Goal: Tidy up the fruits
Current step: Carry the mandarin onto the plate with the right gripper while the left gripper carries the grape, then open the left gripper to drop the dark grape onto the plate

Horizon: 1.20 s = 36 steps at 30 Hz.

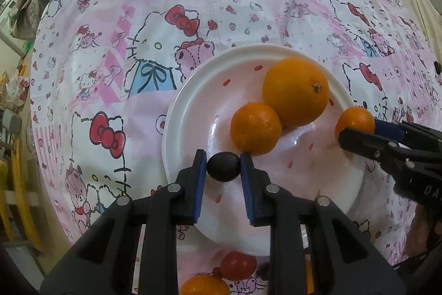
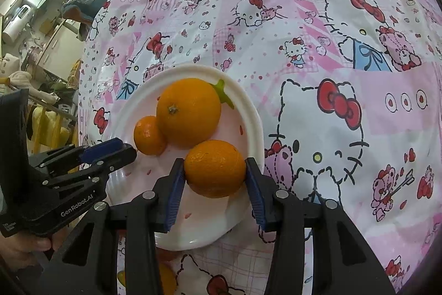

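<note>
A white plate (image 1: 193, 90) with red specks sits on the Hello Kitty tablecloth; it also shows in the right wrist view (image 2: 251, 112). On it lie a big orange (image 1: 295, 91) (image 2: 189, 112) and a small mandarin (image 1: 255, 127) (image 2: 149, 134). My left gripper (image 1: 223, 166) is shut on a small dark grape (image 1: 223, 166) above the plate's near side. My right gripper (image 2: 215, 169) is shut on a second mandarin (image 2: 215, 169) (image 1: 355, 120) above the plate's right rim. The left gripper (image 2: 121, 148) shows side-on in the right wrist view; its grape is hidden there.
A red cherry tomato (image 1: 238, 265) and another mandarin (image 1: 205, 285) lie on the cloth near the plate's front edge, under the left gripper. The plate has a green leaf-shaped tab (image 2: 222, 90) at its far rim. Household clutter stands beyond the table's left edge.
</note>
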Available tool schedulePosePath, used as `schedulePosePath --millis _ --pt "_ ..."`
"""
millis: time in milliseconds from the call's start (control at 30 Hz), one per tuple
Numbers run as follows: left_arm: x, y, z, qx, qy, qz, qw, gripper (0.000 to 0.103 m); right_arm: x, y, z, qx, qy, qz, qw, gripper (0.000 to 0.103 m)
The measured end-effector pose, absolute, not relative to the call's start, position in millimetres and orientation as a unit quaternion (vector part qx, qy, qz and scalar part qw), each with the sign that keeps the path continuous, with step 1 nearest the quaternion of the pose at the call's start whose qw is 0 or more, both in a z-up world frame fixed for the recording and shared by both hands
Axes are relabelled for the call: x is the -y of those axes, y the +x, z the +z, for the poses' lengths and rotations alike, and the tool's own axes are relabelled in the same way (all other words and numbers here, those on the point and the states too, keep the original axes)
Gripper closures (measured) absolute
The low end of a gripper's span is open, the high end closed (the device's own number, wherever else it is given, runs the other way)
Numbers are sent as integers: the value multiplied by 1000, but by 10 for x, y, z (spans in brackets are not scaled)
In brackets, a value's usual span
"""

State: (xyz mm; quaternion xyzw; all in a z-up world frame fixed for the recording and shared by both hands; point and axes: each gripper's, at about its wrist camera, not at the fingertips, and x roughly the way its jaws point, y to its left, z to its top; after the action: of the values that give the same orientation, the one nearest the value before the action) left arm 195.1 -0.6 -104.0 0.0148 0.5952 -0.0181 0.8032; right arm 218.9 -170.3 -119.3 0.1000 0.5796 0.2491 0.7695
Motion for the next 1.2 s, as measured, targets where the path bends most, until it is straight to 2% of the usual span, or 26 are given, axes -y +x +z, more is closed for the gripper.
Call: schedulePosePath --millis 67,133,200,267,333,400,467,567,1200 --pt "-8 1936 -1041 -595 16 -17 803 81 1713 2197 -1190 -582 103 247 768 56" --pt "-21 1933 -1052 -599 14 -17 800 81 1726 2201 -1173 -580 109 248 768 48" --pt "-30 1922 -1049 -599 11 -17 800 66 1741 2198 -1117 -570 114 249 775 35" --pt "-42 1902 -1013 -593 4 -21 805 60 1751 2197 -1076 -565 113 247 779 35" --pt "-48 1896 -975 -589 3 -21 808 51 1798 2211 -1022 -561 123 245 781 35" --pt "-70 1888 -934 -584 -8 -25 812 33 1870 2232 -931 -560 139 247 779 35" --pt "-92 1879 -897 -579 -19 -30 815 24 1925 2234 -822 -551 140 251 783 31" --pt "-116 1856 -860 -576 -28 -29 816 22 1996 2203 -706 -537 140 247 794 28" --pt "-282 1416 -440 -534 -57 -8 843 22 2078 1717 -351 -512 132 236 815 28"
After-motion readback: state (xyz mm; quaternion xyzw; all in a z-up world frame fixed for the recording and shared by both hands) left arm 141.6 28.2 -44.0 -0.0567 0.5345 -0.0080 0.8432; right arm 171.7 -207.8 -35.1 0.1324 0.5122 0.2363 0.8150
